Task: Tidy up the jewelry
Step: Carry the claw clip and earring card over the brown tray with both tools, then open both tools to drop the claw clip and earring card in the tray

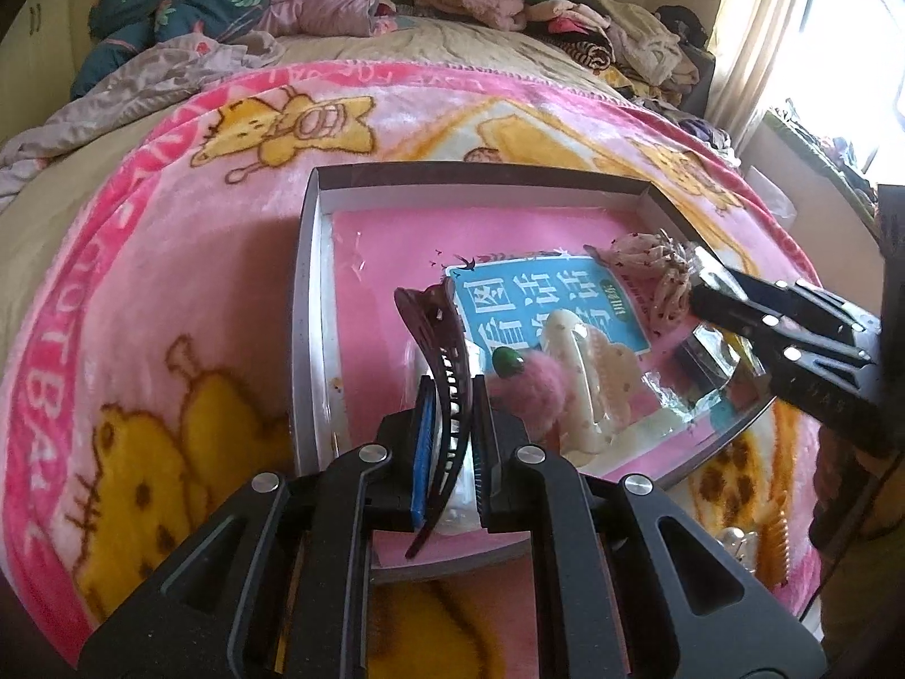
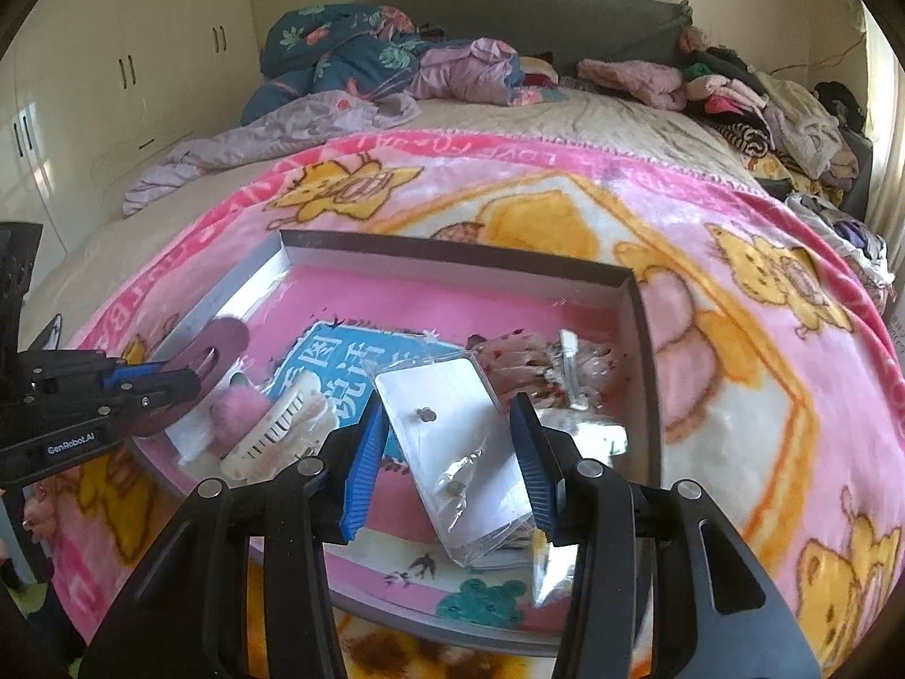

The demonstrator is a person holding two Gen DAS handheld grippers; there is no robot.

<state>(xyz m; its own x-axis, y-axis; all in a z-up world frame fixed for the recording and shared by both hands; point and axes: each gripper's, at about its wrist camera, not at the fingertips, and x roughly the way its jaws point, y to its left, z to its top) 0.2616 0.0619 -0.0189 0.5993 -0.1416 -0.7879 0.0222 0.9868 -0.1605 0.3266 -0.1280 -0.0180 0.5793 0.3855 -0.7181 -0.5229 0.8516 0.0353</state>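
Note:
A shallow grey box [image 1: 308, 260] with a pink printed bottom lies on the pink blanket. My left gripper [image 1: 451, 430] is shut on a dark maroon curved hair clip [image 1: 441, 351] over the box's near left part; it also shows in the right wrist view [image 2: 198, 362]. In the box lie a cream claw clip [image 1: 588, 373], a pink fuzzy clip with a green bead [image 1: 526, 385] and a frilly dotted scrunchie [image 1: 656, 266]. My right gripper [image 2: 452, 452] is open around a clear packet with a white earring card [image 2: 458, 447]; its fingers do not press it.
The pink cartoon blanket [image 1: 169, 294] covers the bed. Piled clothes and quilts [image 2: 350, 56] lie at the back. A wardrobe [image 2: 113, 56] stands at left, a bright window [image 1: 848, 56] at right. More clips [image 1: 752, 543] lie on the blanket beside the box.

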